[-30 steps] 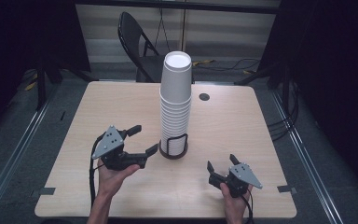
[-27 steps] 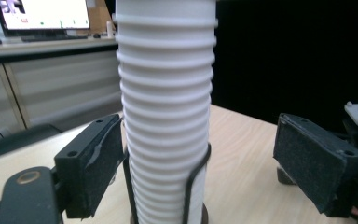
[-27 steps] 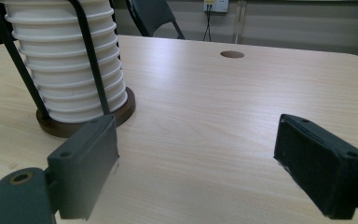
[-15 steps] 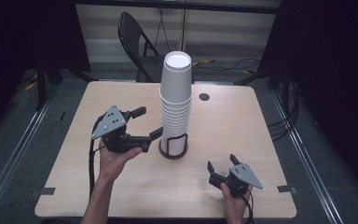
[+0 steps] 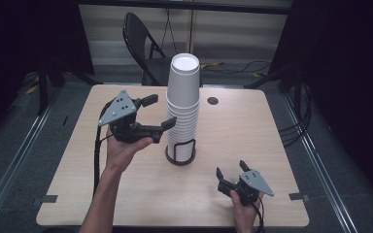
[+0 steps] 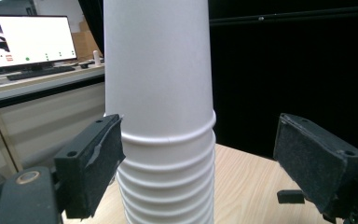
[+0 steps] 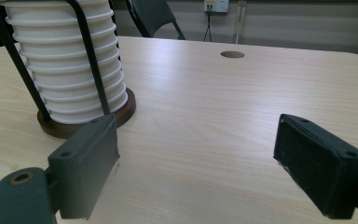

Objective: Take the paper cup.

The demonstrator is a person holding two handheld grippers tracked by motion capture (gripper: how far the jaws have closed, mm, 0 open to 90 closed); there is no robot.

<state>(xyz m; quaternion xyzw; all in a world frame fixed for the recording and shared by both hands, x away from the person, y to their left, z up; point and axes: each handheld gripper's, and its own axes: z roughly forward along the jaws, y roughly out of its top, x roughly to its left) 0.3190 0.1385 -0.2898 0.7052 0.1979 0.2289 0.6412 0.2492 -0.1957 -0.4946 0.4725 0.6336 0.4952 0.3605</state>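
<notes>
The room is dark, with black drapes along the right and a grey floor around a pale wooden table (image 5: 281,145) that has rounded corners and a round cable hole (image 5: 212,101) near its far edge. A black folding chair (image 5: 143,43) stands behind the table. In the left gripper view a lit monitor (image 6: 25,39) and a keyboard (image 6: 37,72) sit on a desk in the background (whatever writing is on the screen is too small to read). No brand or label can be read on anything.

A tall stack of white paper cups (image 5: 183,104) stands upright near the table's middle in a black wire holder with a round dark base (image 5: 180,154).

The left gripper (image 5: 158,112) is held up beside the stack's upper half, its jaws spread wide, one on each side of the cups and, as far as the left gripper view shows, not pressing them. Half a second ago it was lower and farther left of the stack.

The right gripper (image 5: 231,171) sits low near the table's near right edge, jaws wide with nothing between them, where it was before.
</notes>
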